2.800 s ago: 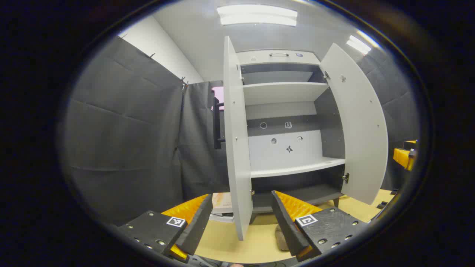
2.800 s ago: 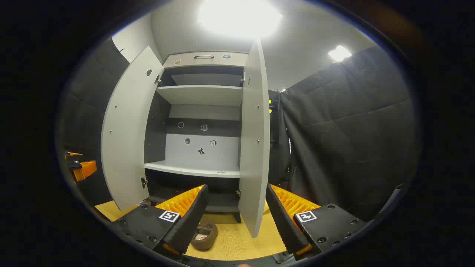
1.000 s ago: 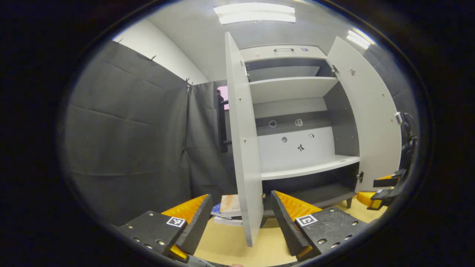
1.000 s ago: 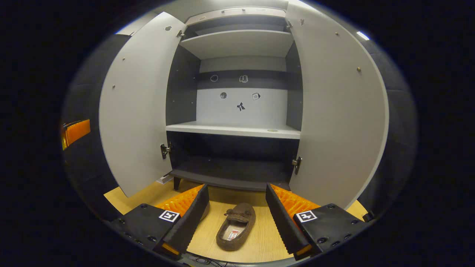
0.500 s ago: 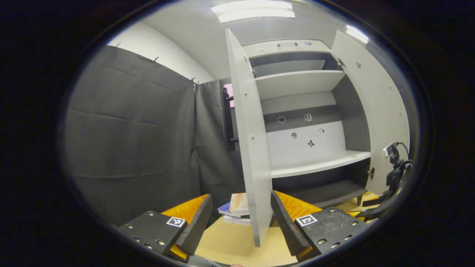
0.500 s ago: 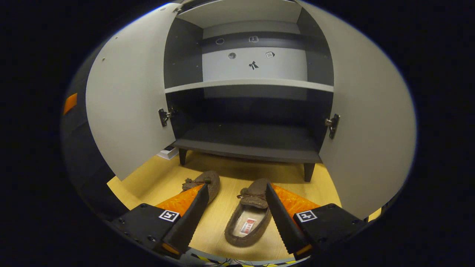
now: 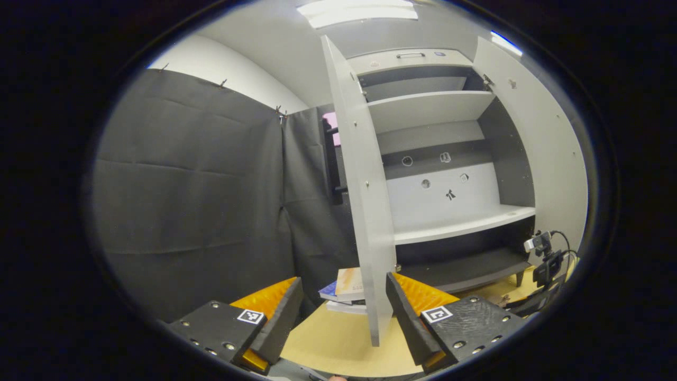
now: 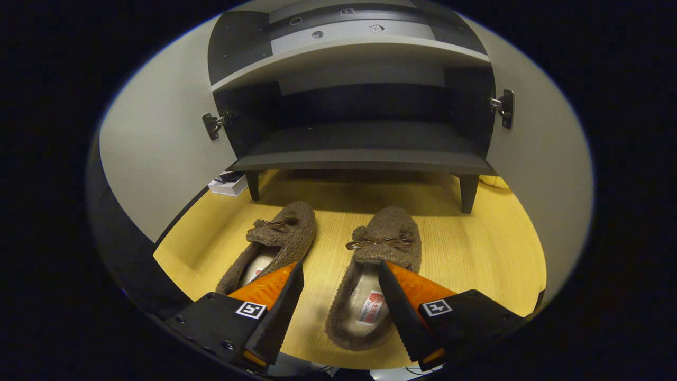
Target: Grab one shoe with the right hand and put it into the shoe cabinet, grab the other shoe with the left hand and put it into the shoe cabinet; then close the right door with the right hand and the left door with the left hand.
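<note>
Hovering right tongs, spread wide, above right slipper.

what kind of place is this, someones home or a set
Most likely a staged recording booth, not a home. Black cloth hangs as walls around a lone shoe cabinet with both doors open and bare shelves. A pair of brown slippers sits on the wood-look floor before it.

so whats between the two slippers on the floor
Bare wood floor, in the right gripper view. The left slipper and right slipper lie side by side, apart, with nothing between them.
</note>
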### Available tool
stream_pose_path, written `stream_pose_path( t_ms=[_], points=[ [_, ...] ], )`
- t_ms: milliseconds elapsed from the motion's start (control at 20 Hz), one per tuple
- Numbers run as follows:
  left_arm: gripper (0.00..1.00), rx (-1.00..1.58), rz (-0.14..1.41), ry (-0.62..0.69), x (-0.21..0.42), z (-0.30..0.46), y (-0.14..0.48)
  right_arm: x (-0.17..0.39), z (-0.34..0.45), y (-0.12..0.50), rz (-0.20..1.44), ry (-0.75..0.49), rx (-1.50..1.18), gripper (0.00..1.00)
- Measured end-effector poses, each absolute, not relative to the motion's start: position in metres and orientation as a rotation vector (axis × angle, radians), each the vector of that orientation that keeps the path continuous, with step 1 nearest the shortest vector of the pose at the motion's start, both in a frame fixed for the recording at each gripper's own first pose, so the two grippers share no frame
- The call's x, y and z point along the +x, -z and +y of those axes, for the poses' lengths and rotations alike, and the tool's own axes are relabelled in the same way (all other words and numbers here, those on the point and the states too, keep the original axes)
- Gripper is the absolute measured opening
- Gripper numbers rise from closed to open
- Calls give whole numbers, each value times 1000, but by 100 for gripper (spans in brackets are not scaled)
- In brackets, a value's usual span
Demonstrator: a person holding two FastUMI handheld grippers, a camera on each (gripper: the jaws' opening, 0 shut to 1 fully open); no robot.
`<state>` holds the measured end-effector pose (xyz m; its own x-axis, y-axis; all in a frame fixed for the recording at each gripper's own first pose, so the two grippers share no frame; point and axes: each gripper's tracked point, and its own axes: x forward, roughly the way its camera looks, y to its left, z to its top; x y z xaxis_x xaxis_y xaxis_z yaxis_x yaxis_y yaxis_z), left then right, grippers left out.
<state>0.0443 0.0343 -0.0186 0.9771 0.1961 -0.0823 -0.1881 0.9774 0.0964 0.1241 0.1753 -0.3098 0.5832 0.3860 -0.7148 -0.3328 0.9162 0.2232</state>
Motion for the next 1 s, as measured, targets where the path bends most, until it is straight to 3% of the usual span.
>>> stream_pose_path(
  t_ms=[50, 100, 150, 200, 250, 350, 400, 450, 500, 550, 650, 700, 800, 1000],
  points=[
    [98, 89, 97, -199, 45, 36, 19, 126, 177, 316, 865, -411, 71, 84],
    [84, 90, 102, -205, 44, 38, 21, 127, 177, 321, 874, -406, 78, 84],
    [84, 91, 105, -208, 43, 39, 21, 127, 179, 326, 889, -405, 77, 84],
    [98, 91, 107, -210, 41, 40, 22, 125, 181, 331, 902, -402, 71, 78],
    [98, 92, 110, -211, 42, 40, 22, 124, 184, 335, 918, -405, 66, 76],
    [98, 94, 113, -212, 41, 41, 23, 124, 188, 344, 927, -407, 50, 58],
    [98, 95, 113, -211, 41, 41, 23, 124, 189, 346, 926, -408, 35, 58],
    [98, 96, 111, -210, 41, 41, 22, 124, 192, 346, 929, -417, 24, 65],
    [98, 96, 110, -209, 40, 41, 22, 126, 192, 354, 933, -414, -4, 58],
    [98, 96, 109, -208, 41, 41, 22, 132, 183, 362, 927, -370, -49, 58],
    [98, 94, 105, -206, 40, 40, 21, 130, 178, 353, 938, -365, -24, 14],
    [98, 92, 104, -203, 40, 39, 22, 130, 173, 353, 937, -344, -26, 14],
    [98, 91, 101, -194, 39, 36, 22, 131, 174, 350, 930, -334, 2, 2],
    [98, 80, 90, -164, 40, 26, 21, 131, 164, 326, 907, -339, 45, 0]
  ],
)
